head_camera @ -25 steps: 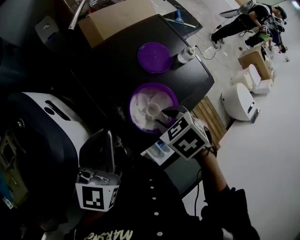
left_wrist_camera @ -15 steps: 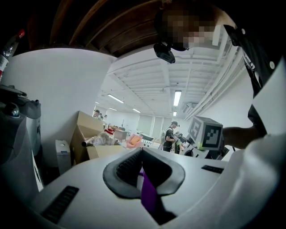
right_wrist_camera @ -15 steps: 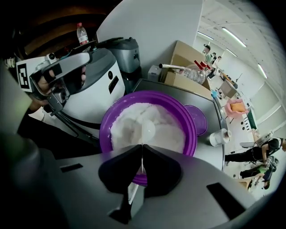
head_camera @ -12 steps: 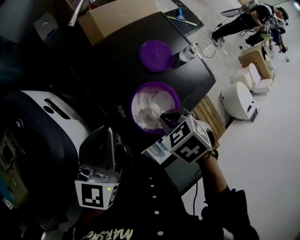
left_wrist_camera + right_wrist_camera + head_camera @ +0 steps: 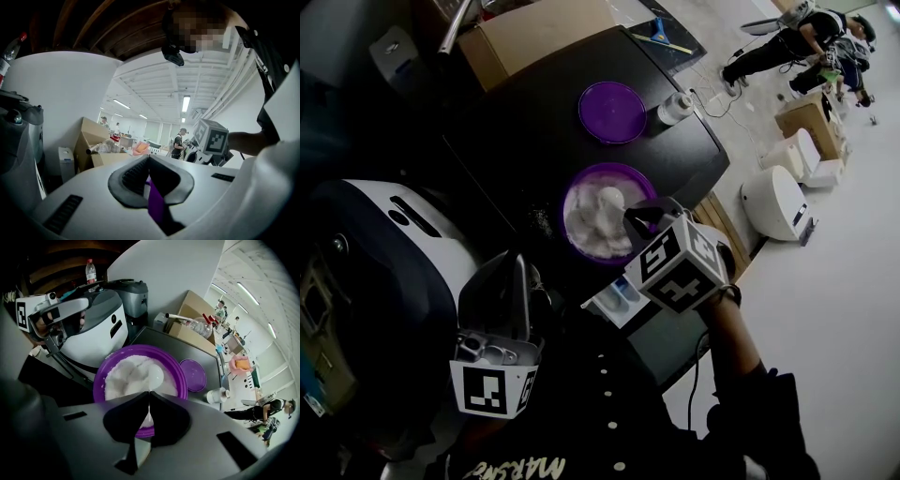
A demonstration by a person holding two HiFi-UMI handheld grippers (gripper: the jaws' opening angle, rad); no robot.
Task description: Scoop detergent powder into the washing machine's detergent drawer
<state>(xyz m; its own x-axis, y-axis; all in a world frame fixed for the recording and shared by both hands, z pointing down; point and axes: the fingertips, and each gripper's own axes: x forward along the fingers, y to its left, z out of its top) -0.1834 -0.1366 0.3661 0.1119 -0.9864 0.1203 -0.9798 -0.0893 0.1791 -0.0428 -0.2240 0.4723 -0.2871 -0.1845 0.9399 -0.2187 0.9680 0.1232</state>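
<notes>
We hold the left gripper [image 5: 148, 161] level, pinching a thin purple strip [image 5: 156, 206]; the right gripper [image 5: 149, 397] tilts steeply down, clamping a white plastic scoop [image 5: 153, 377].

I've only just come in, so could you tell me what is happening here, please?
A person holds a gripper in each hand. The right gripper is shut on the handle of a white scoop that lies in the purple tub of detergent powder. The left gripper is shut on a thin purple piece I can't identify.
</notes>
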